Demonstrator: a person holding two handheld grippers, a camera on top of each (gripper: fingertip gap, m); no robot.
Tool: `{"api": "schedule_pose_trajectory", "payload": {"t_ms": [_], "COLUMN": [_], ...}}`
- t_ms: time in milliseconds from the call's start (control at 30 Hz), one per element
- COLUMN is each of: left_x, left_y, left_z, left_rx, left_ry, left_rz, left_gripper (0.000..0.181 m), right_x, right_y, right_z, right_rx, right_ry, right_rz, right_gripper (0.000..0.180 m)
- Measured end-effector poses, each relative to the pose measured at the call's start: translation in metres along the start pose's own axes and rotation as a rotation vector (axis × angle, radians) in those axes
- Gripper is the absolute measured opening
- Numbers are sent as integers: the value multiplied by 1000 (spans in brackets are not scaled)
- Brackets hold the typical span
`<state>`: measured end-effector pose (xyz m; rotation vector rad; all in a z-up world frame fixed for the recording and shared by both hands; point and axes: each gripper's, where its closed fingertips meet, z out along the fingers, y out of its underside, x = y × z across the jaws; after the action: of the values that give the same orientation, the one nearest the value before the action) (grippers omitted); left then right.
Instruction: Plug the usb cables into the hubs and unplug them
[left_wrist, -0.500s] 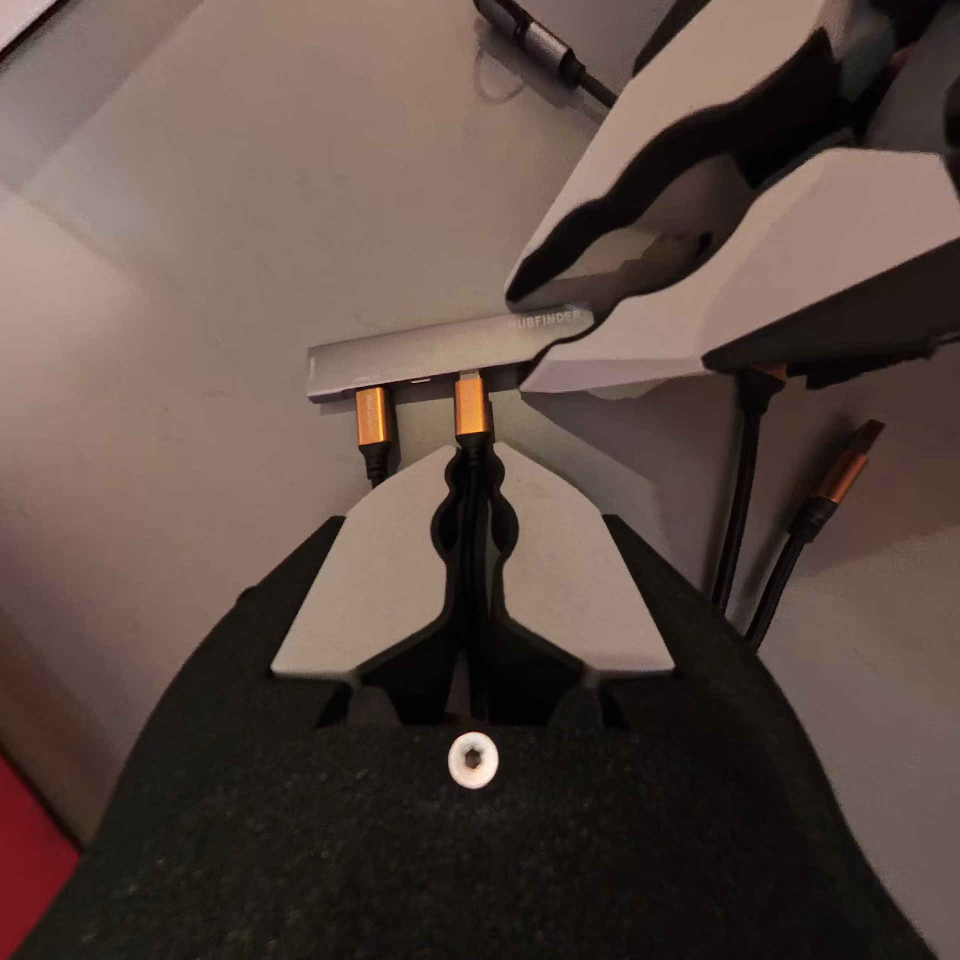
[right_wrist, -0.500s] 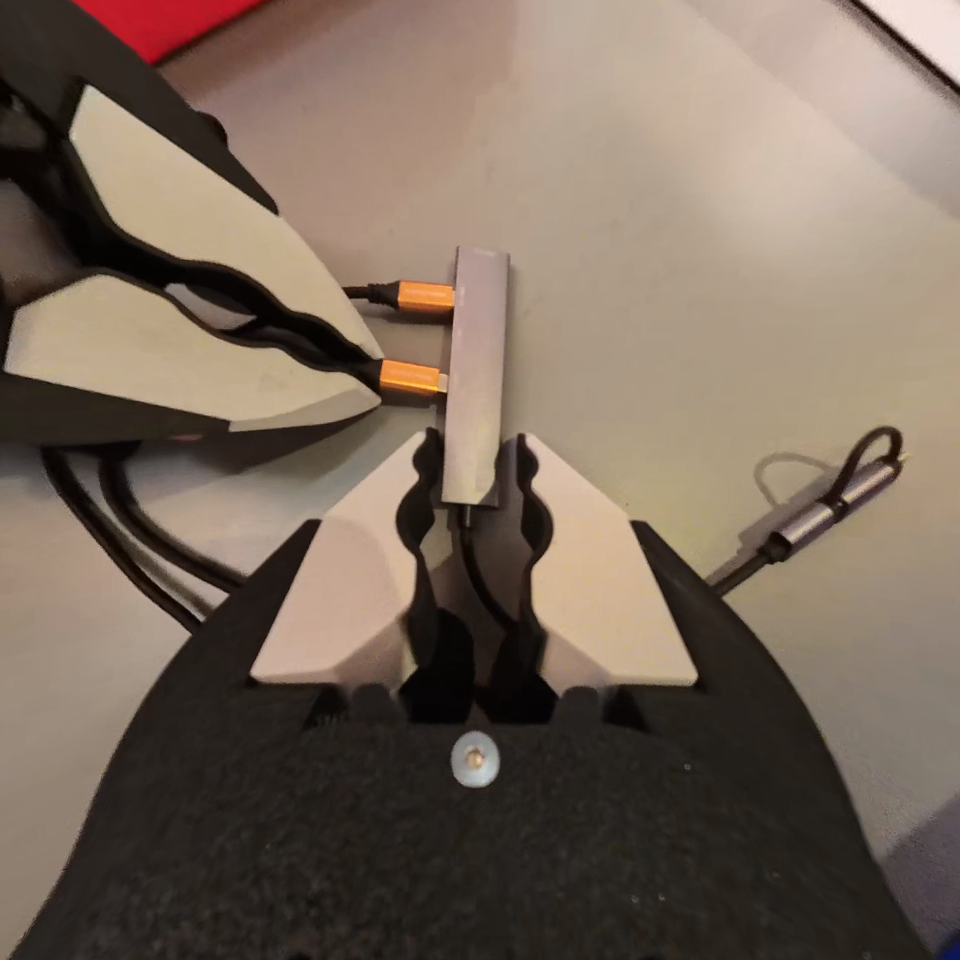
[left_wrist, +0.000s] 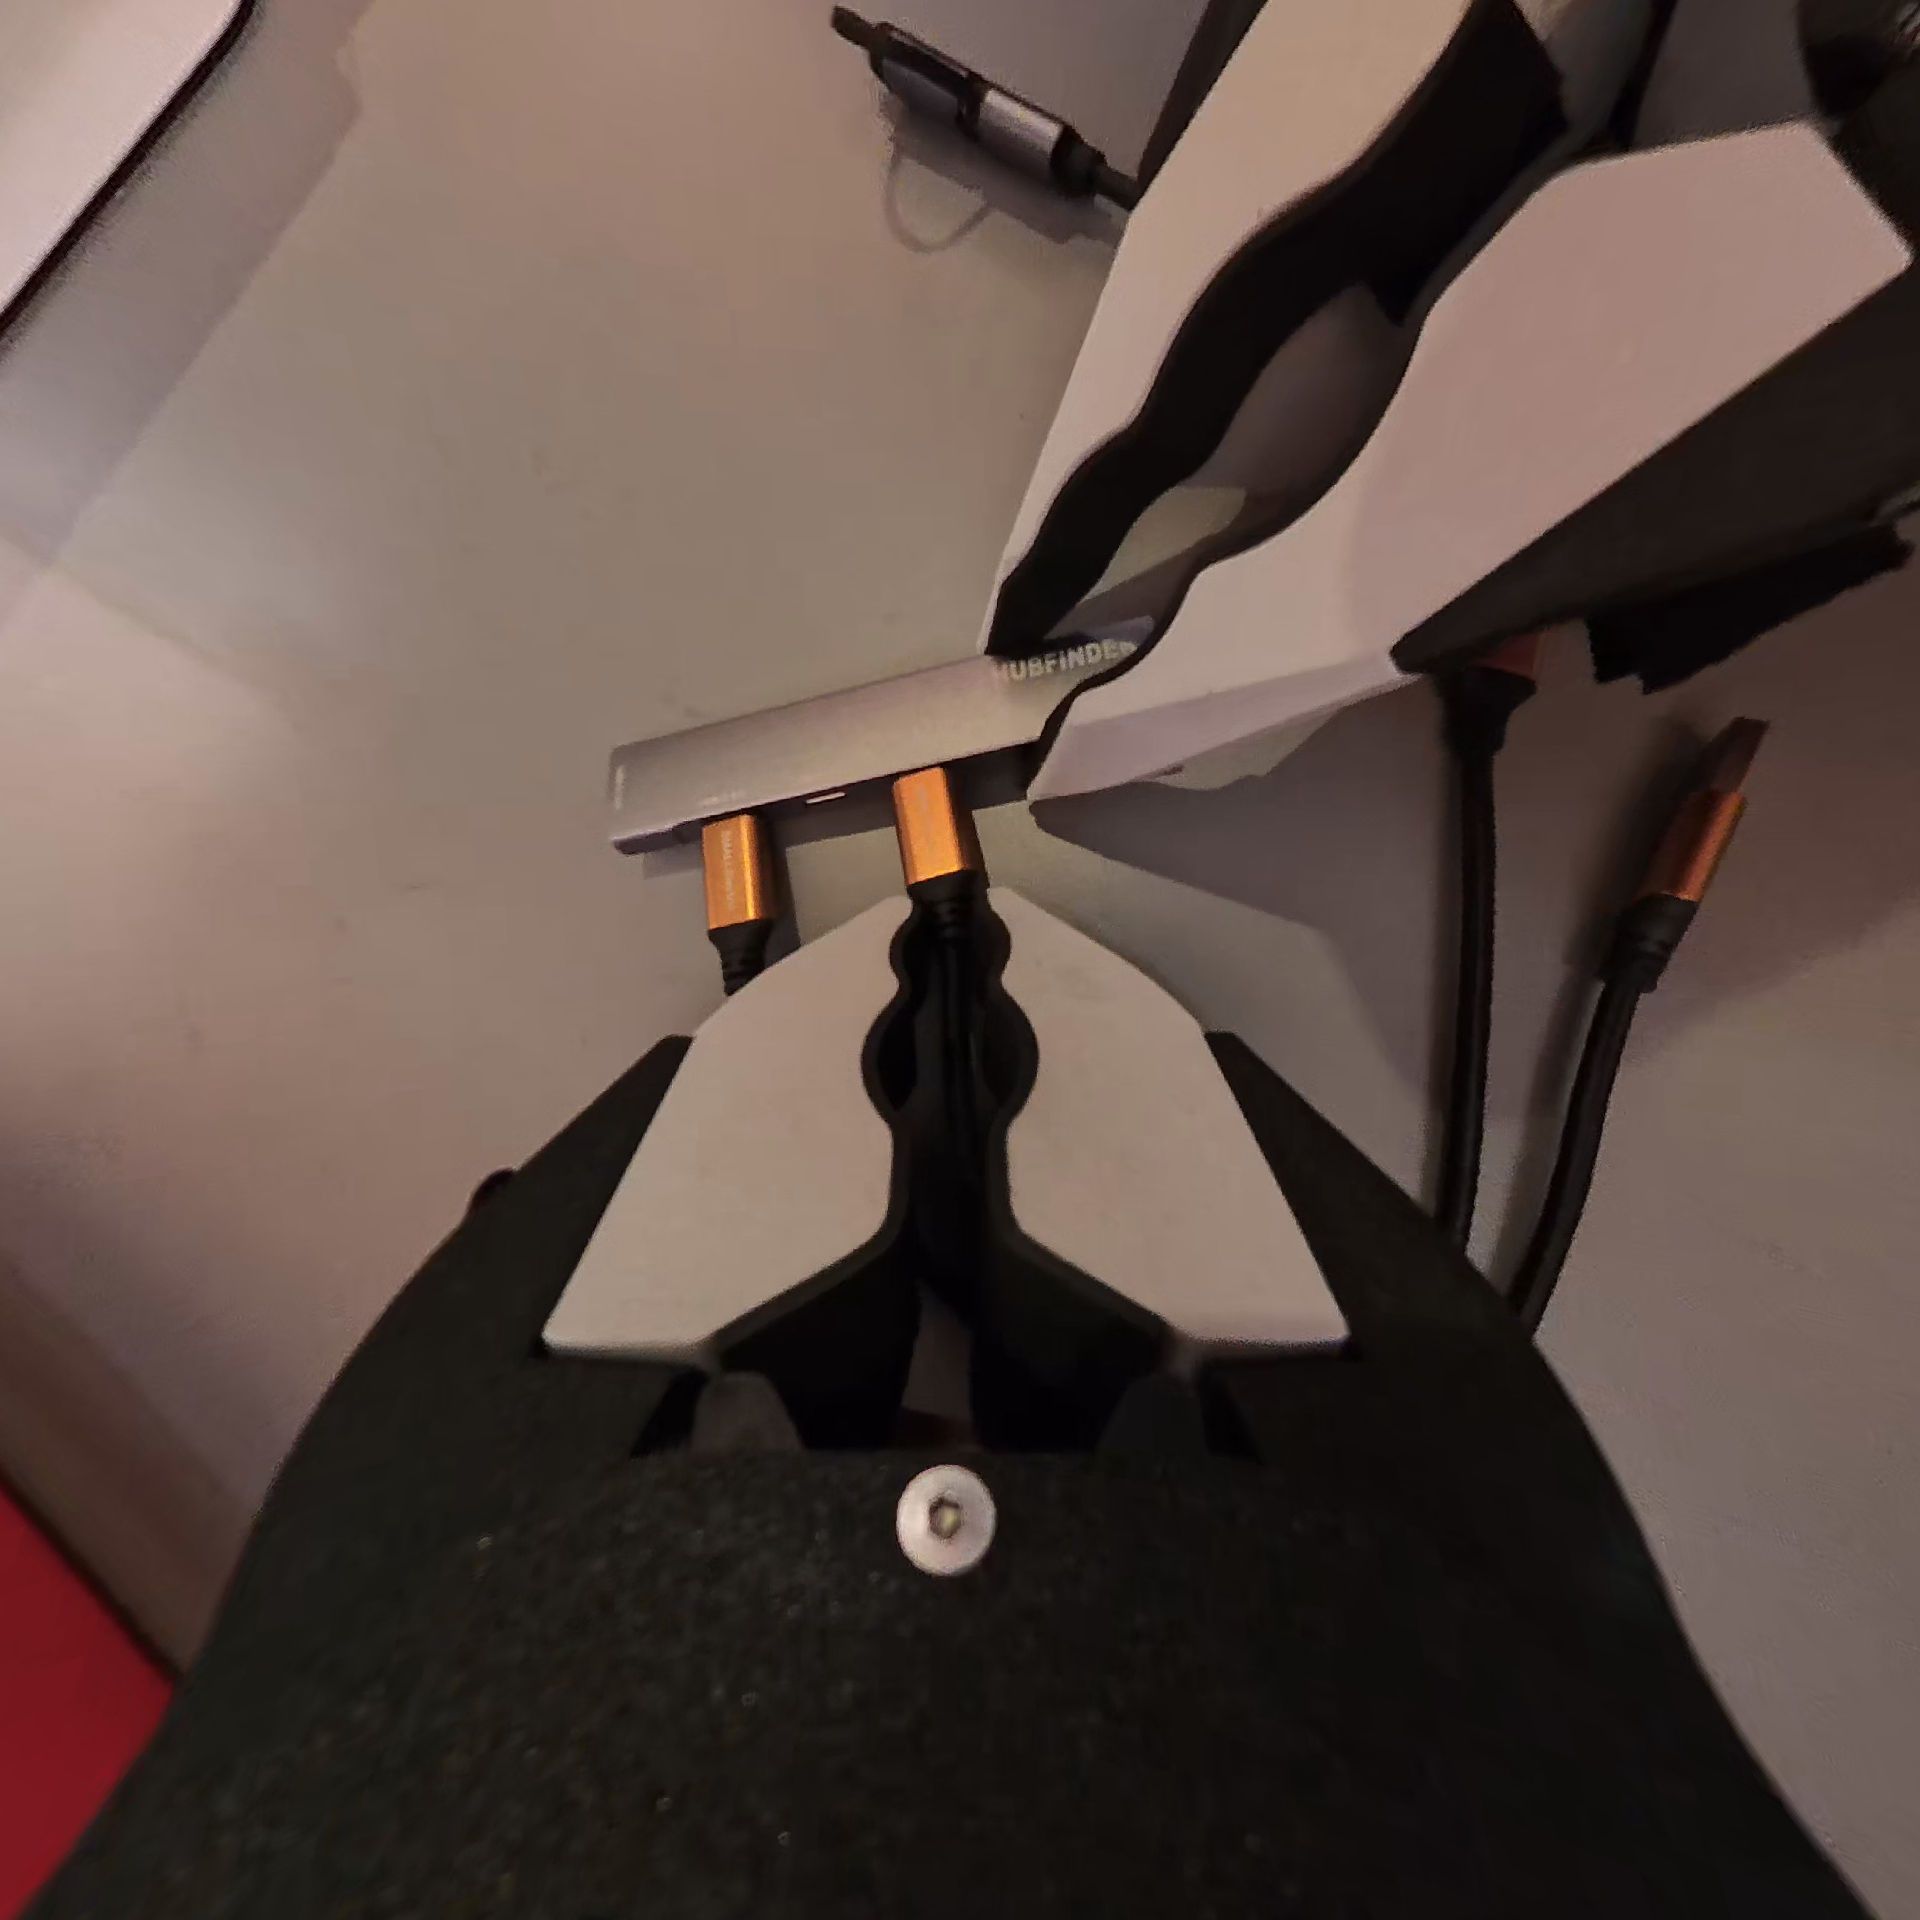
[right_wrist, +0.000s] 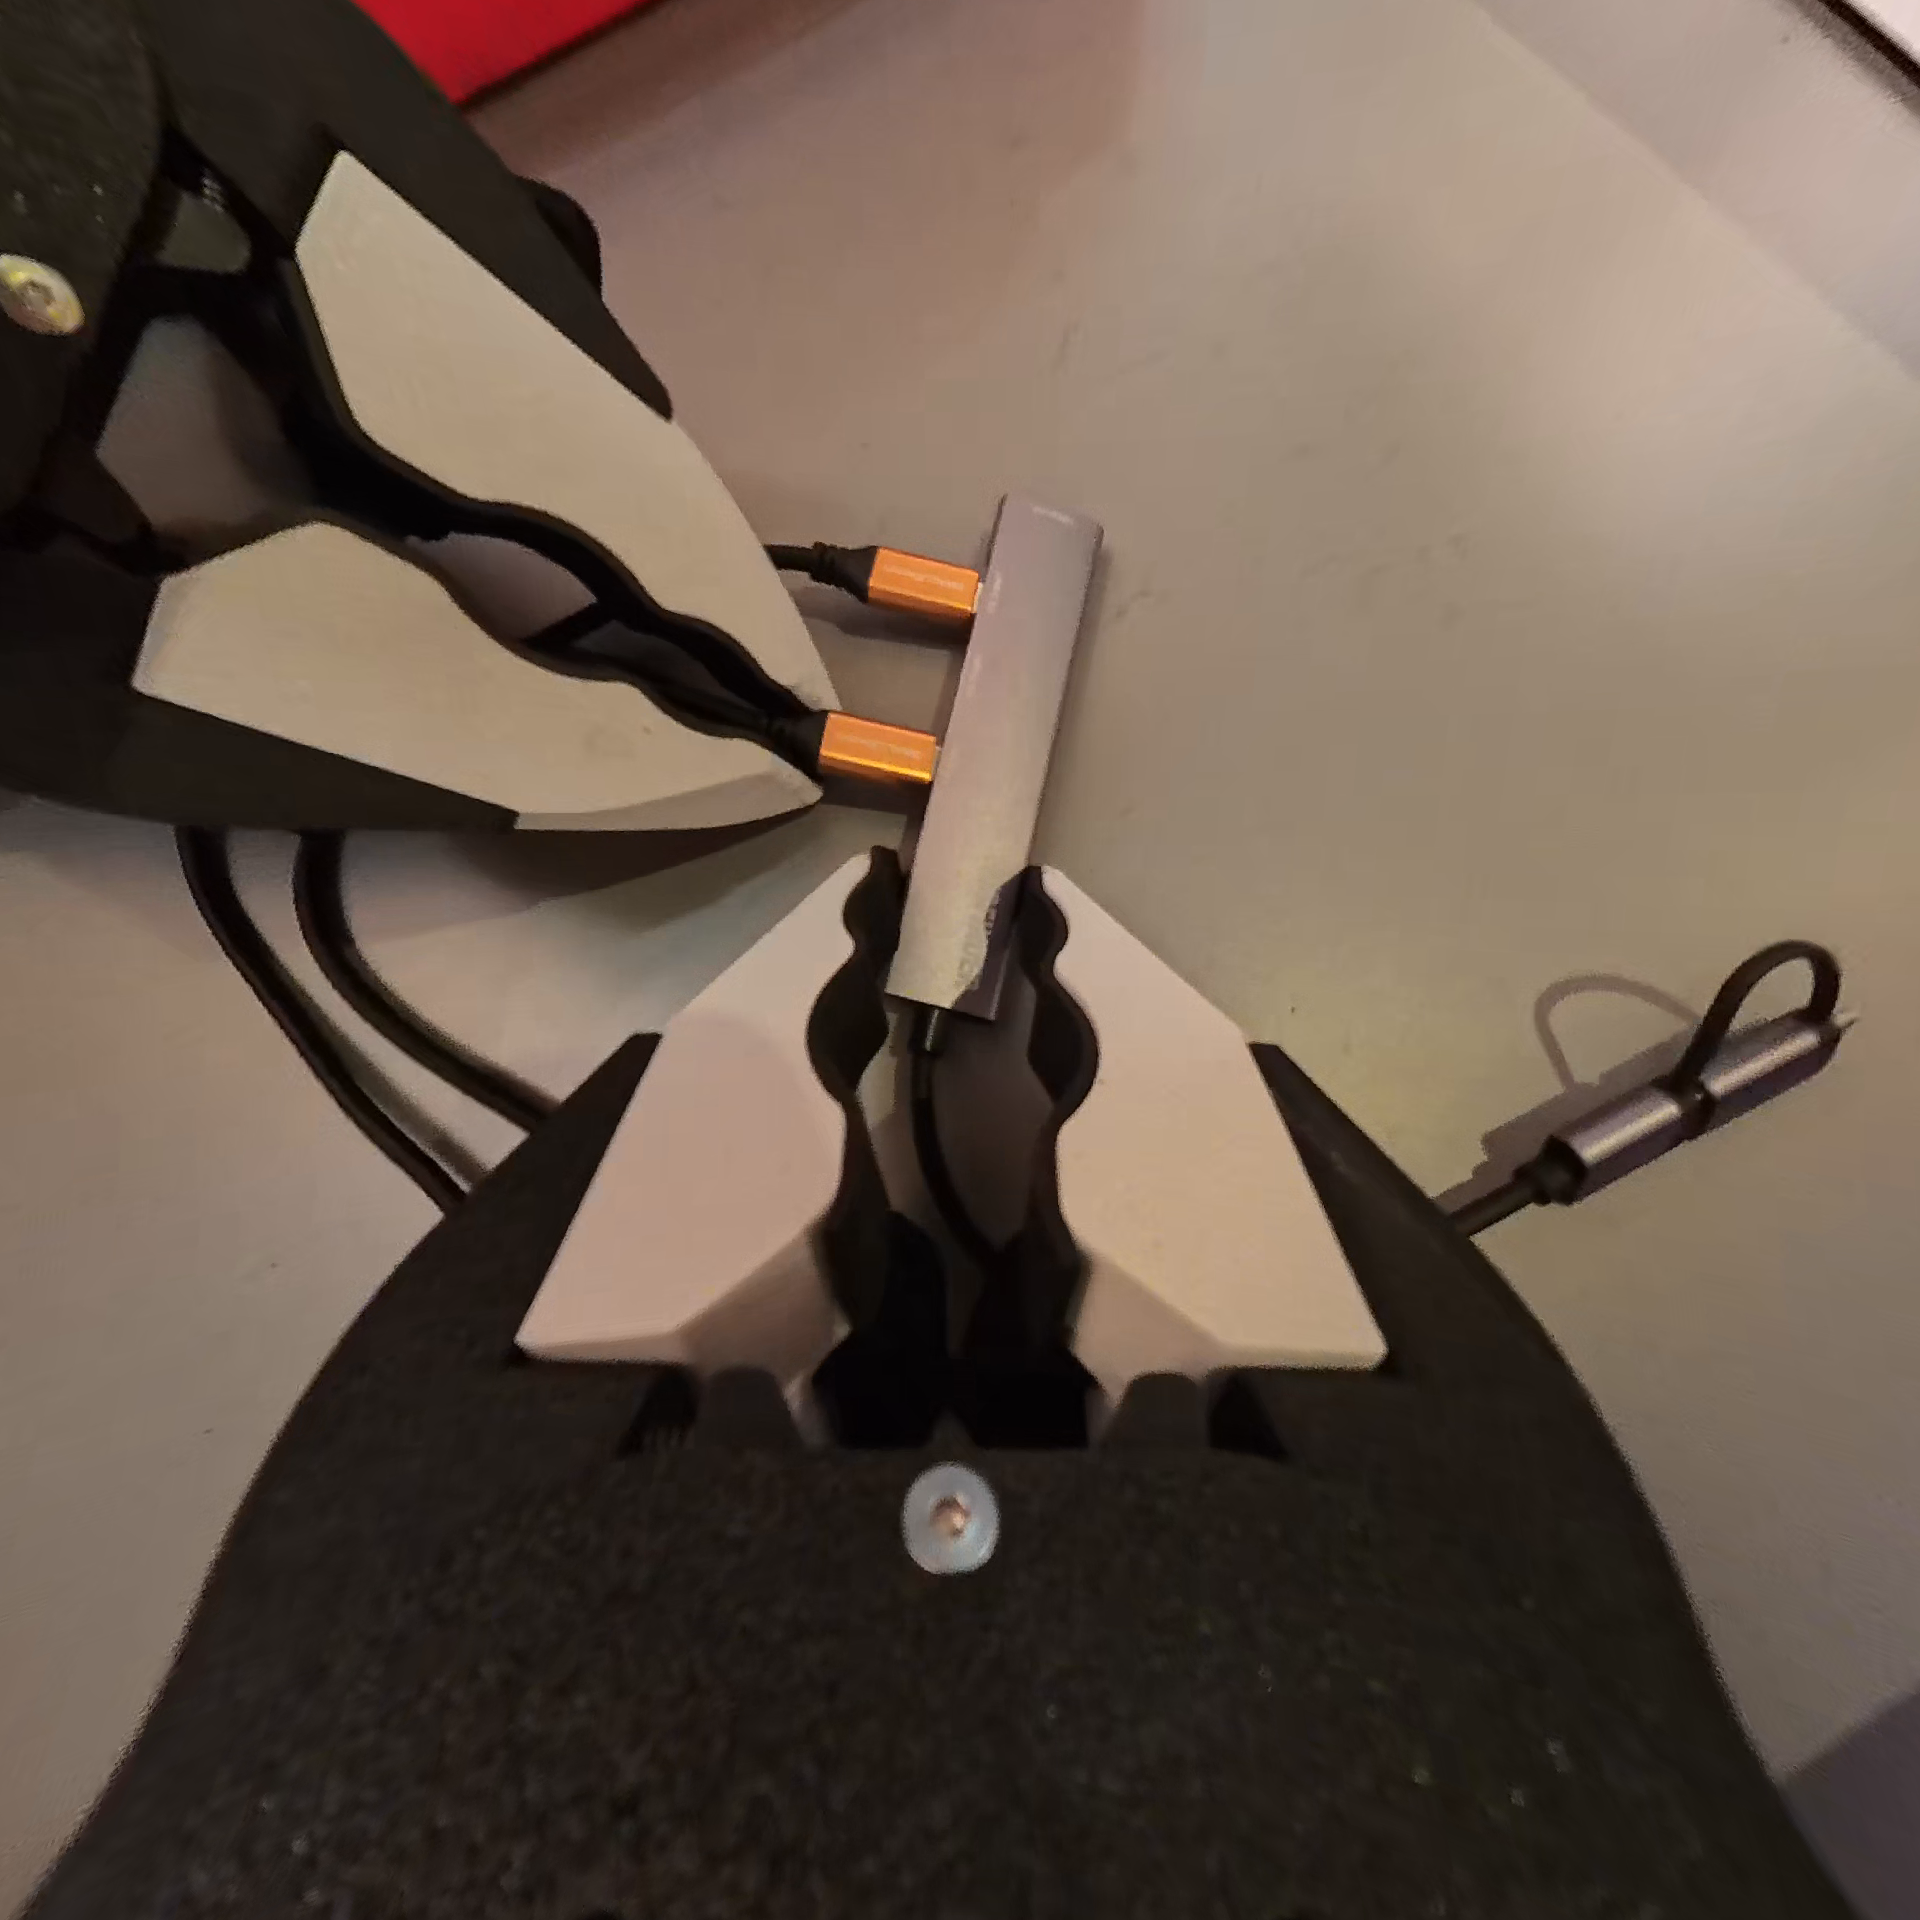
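Note:
A slim grey usb hub (left_wrist: 831, 748) lies on the grey table, also in the right wrist view (right_wrist: 1023, 707). Two orange plugs sit in its side ports: the far one (left_wrist: 738, 868) (right_wrist: 925, 592) and the near one (left_wrist: 935, 831) (right_wrist: 878, 750). My left gripper (left_wrist: 948, 904) is shut on the black cable just behind the near plug; it also shows in the right wrist view (right_wrist: 810, 758). My right gripper (right_wrist: 956, 873) is shut on the hub's cable end; it also shows in the left wrist view (left_wrist: 1023, 707).
A loose orange plug (left_wrist: 1704, 821) on a black cable lies right of the hub, and another plug (left_wrist: 1507, 665) is half hidden under the right gripper. The hub's own grey connector (right_wrist: 1683, 1101) lies on the table. Black cables (right_wrist: 312, 987) loop under the left gripper. A red surface (left_wrist: 52, 1662) borders the table. Left and right tips are no more than a few centimetres apart.
The hub has turned a little, its far end swinging to the right in the right wrist view. The held plug sits slightly closer against the hub. Both grippers keep their hold.

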<state>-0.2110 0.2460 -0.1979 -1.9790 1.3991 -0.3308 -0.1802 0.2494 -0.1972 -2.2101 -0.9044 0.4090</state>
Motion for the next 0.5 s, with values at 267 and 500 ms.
{"api": "schedule_pose_trajectory", "payload": {"t_ms": [267, 500], "left_x": [2, 16], "left_y": [-17, -39], "left_z": [-20, -115], "left_rx": [124, 508], "left_ry": [-21, 135], "left_rz": [-29, -357], "left_gripper": [15, 31], "right_x": [10, 42], "right_y": [-14, -65], "right_z": [-10, -67], "right_rx": [45, 184], "right_ry": [110, 291], "right_rz": [-65, -248], "right_gripper": [21, 22]}}
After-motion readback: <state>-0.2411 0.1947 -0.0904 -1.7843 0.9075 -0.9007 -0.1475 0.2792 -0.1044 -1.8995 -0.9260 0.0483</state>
